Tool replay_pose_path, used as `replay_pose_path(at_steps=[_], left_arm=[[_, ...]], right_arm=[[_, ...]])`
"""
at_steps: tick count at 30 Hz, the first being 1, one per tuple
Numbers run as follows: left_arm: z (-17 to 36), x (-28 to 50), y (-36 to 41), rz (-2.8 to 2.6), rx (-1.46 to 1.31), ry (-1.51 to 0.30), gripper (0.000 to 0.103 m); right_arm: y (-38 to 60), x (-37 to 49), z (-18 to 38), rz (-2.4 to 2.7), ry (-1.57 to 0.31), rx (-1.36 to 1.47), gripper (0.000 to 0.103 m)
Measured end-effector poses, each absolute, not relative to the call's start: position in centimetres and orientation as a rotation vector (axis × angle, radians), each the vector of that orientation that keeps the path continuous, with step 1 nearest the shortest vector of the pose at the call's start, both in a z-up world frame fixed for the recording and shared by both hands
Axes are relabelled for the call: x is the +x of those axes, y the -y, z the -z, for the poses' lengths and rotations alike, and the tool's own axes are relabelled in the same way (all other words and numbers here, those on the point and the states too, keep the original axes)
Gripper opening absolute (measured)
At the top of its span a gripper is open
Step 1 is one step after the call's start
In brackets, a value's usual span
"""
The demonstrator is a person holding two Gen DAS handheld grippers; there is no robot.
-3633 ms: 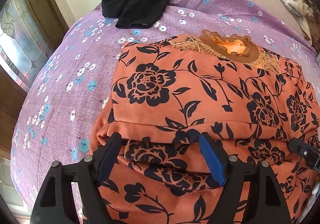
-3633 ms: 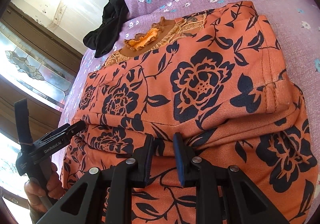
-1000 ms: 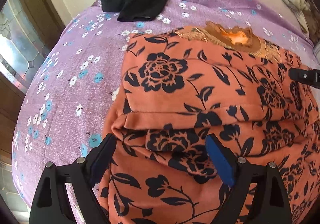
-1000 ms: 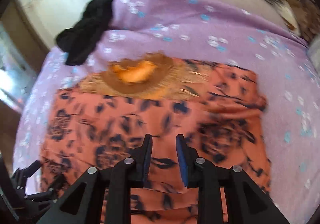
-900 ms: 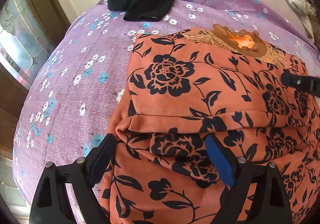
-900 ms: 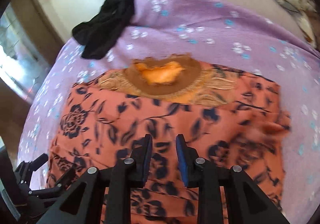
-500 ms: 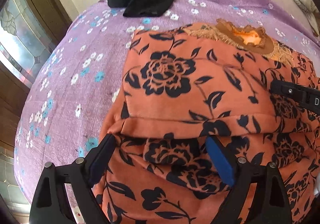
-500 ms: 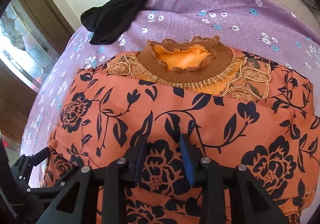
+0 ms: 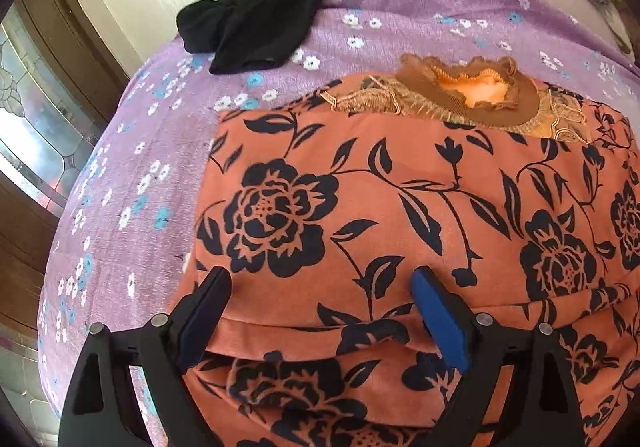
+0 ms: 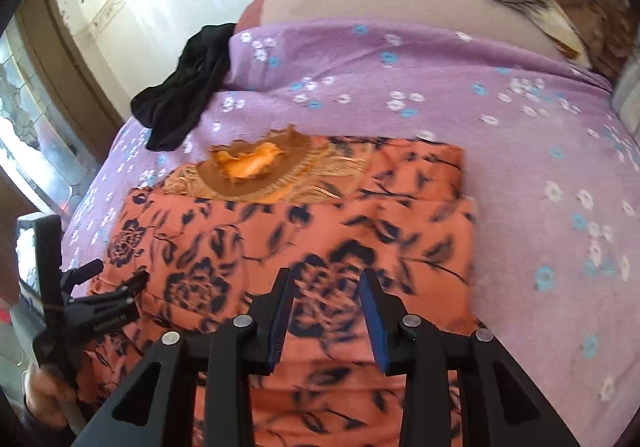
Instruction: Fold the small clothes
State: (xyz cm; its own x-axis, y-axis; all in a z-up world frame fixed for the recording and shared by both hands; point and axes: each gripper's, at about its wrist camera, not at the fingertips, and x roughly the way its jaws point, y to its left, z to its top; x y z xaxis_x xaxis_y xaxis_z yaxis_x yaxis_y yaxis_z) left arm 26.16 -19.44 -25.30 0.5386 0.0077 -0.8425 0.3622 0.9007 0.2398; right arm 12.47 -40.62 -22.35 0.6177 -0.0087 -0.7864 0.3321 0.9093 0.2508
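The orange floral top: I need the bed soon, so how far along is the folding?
Partly done: the orange floral top lies flat on the purple sheet, its sides turned in to a rectangle. In hand: the left hand-held gripper and right hand-held gripper hover open at its near fold, gripping nothing. Left: the final fold, plus the crumpled black garment.

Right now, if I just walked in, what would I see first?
First the big orange top with black flowers, folded in the middle of the purple flowery bedspread, its brown frilly collar at the far end. Both grippers hang over its near edge: the left gripper wide open, the right gripper narrower. Behind, a crumpled black garment lies at the bed's far left corner.
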Motion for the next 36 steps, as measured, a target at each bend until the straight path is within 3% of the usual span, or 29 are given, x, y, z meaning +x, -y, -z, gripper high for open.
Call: replay_pose_path(at_steps=[2,6,8,14,23,36], left_arm=[[25.3,26.4,19.3,0.219,0.396,-1.004,0.092],[25.5,26.7,18.8,0.232,0.369,-1.026,0.092],[25.4,26.6,18.7,0.233,0.372,-1.027,0.092],[23.4,24.0,17.1,0.2,0.376,-0.938,0.092],[21.1,15.3,9.1,0.12,0.217,-0.884,0.092],[21.9,2.6,4.7,0.191,0.308,-0.911,0.092]], right_arm=[[41.8,11.9,24.3,0.225,-0.914,0.415,0.053],[42.0,11.8,25.2,0.197,-0.871,0.429,0.054],[41.7,12.3,25.0,0.182,-0.871,0.421,0.065],[41.3,11.0,24.3,0.161,-0.833,0.445,0.065],[42.4,1.5,19.7,0.213,-0.643,0.497,0.065],[41.7,-10.6,19.3,0.229,-0.657,0.588,0.065]])
